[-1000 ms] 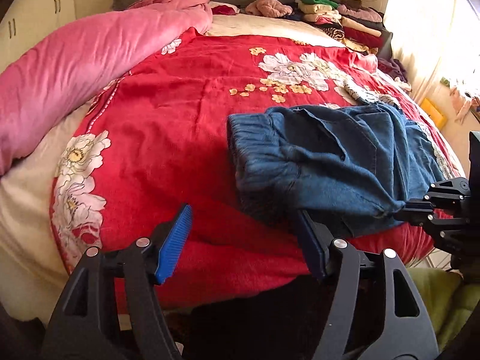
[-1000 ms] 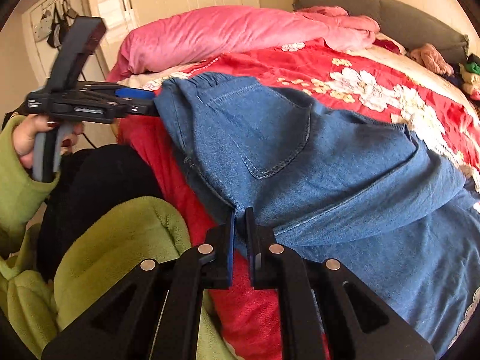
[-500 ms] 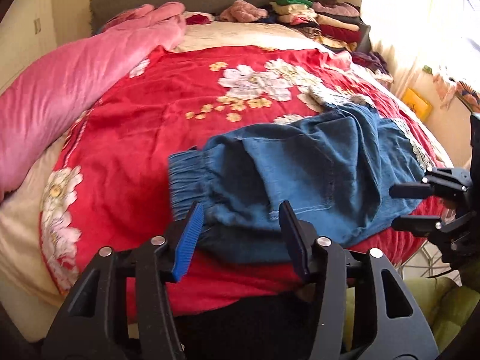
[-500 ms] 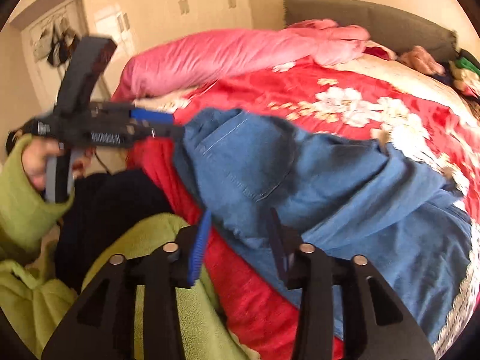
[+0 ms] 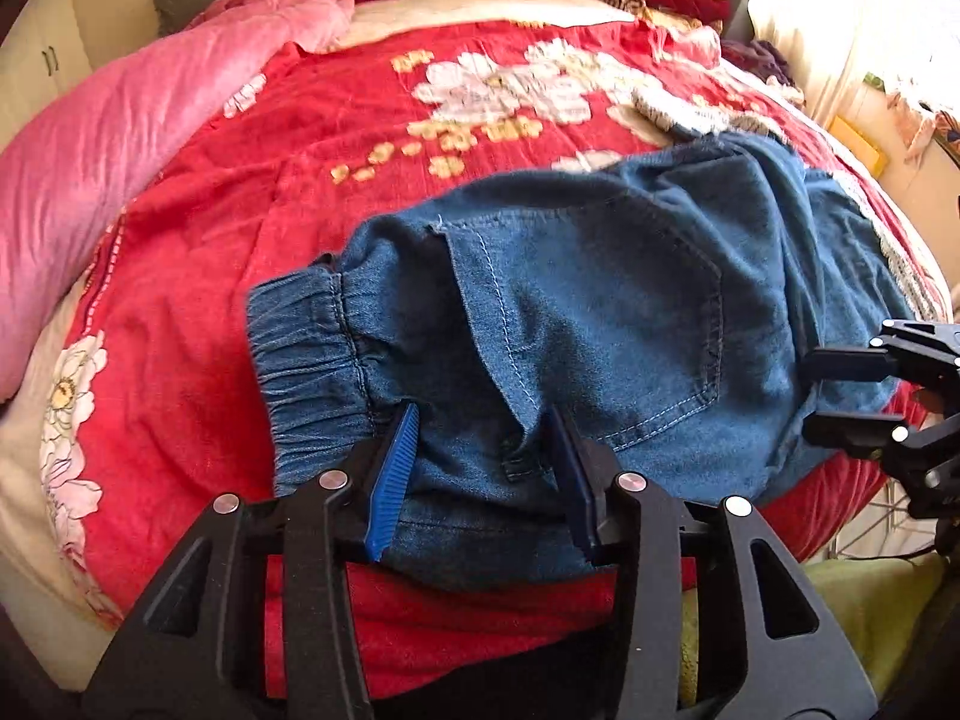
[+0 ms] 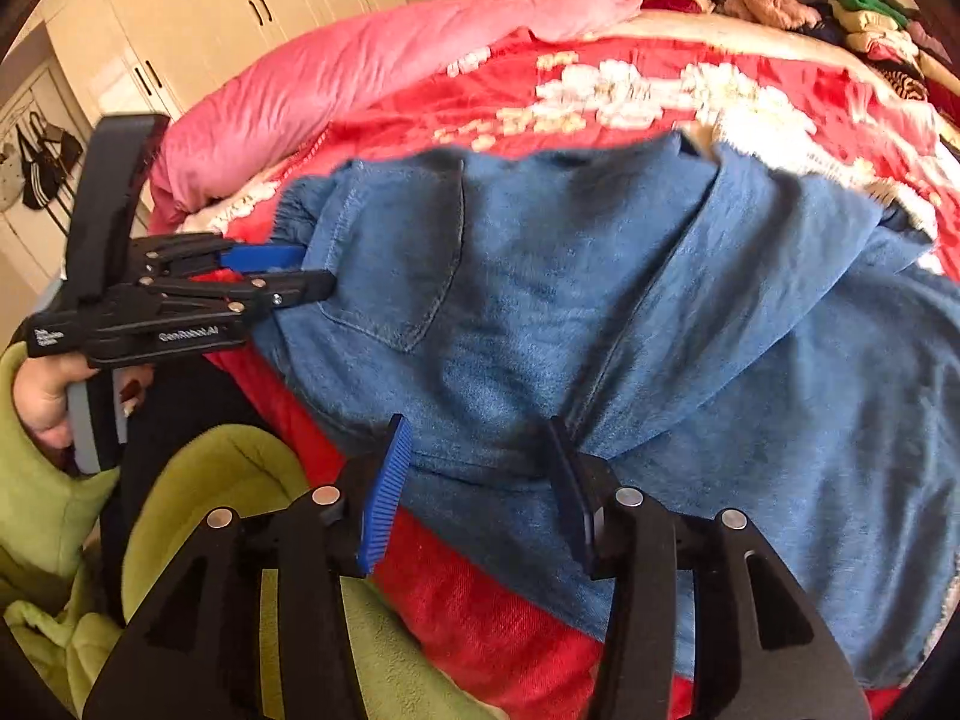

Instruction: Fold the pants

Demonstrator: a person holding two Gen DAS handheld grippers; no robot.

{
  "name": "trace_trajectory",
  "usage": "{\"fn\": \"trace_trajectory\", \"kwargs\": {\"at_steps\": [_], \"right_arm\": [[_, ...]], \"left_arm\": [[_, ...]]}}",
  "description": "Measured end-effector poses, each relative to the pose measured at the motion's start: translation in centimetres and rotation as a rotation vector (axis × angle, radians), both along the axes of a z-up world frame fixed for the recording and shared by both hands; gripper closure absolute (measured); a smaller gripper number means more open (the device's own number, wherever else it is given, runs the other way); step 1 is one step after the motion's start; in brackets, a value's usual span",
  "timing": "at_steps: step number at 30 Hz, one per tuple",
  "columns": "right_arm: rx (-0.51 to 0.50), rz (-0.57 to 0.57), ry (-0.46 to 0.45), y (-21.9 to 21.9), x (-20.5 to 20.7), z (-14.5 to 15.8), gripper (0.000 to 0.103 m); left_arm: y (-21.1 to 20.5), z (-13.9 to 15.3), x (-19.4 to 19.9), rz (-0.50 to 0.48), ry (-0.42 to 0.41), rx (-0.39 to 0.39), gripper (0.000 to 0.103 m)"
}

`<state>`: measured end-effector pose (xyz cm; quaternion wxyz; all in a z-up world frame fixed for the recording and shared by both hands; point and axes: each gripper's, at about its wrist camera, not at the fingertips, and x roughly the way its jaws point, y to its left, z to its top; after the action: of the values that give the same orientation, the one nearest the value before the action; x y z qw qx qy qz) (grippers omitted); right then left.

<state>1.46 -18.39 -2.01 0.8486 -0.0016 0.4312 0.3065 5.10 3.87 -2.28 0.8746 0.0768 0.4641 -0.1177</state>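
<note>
Red floral bedspread is carrying the pants, long axis running rightward; I'm straddling their near edge, left gripper by the waistband, right gripper mid-leg, both gaping.

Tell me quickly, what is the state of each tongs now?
Left tongs: open, pants between the jaws, not clamped.
Right tongs: open, over the pants, holding nothing.
</note>
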Motion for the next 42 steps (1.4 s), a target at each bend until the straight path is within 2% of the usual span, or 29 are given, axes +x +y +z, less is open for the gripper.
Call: {"fn": "trace_trajectory", "kwargs": {"at_steps": [1, 5, 6, 8, 10, 13, 16, 26, 31, 33, 37, 42], "right_arm": [[0.002, -0.014, -0.02, -0.6, -0.2, 0.6, 0.051], [0.016, -0.1, -0.08, -3.5, -0.5, 3.0, 0.048], [0.017, -0.117, -0.091, -3.9, -0.4, 3.3, 0.046], [0.018, -0.172, -0.125, -5.8, -0.5, 4.5, 0.039], [0.027, -0.225, -0.15, -7.8, -0.5, 5.5, 0.033], [0.027, -0.288, -0.179, -10.1, -0.3, 6.6, 0.028], [0.032, -0.337, -0.195, -12.3, 0.0, 7.4, 0.028], [-0.004, -0.403, -0.233, -15.4, 3.6, 10.4, 0.027], [0.02, -0.401, -0.196, -15.5, 6.8, 11.1, 0.027], [0.035, -0.39, -0.179, -15.2, 8.0, 11.0, 0.027], [0.003, -0.366, -0.152, -13.7, 10.9, 10.2, 0.027], [-0.047, -0.33, -0.09, -11.3, 15.7, 8.5, 0.027]], "left_arm": [[0.1, 0.4, -0.2, 0.008, -0.007, -0.02, 0.066], [-0.1, 2.7, -1.4, 0.019, -0.05, -0.073, 0.064], [-0.3, 3.5, -1.7, 0.016, -0.071, -0.076, 0.062], [-0.8, 5.0, -2.2, 0.006, -0.104, -0.086, 0.051], [-1.6, 6.5, -2.5, -0.014, -0.13, -0.097, 0.049], [-3.0, 7.9, -2.5, -0.044, -0.15, -0.113, 0.044], [-4.8, 8.5, -2.2, -0.09, -0.146, -0.133, 0.042], [-11.3, 7.8, -1.4, -0.228, -0.084, -0.167, 0.041], [-14.2, 6.2, -1.5, -0.287, -0.024, -0.183, 0.041], [-15.1, 5.4, -1.7, -0.313, -0.003, -0.196, 0.042], [-16.2, 3.9, -1.4, -0.34, 0.024, -0.191, 0.049], [-16.7, 1.5, 0.4, -0.332, 0.093, -0.222, 0.049]]}}
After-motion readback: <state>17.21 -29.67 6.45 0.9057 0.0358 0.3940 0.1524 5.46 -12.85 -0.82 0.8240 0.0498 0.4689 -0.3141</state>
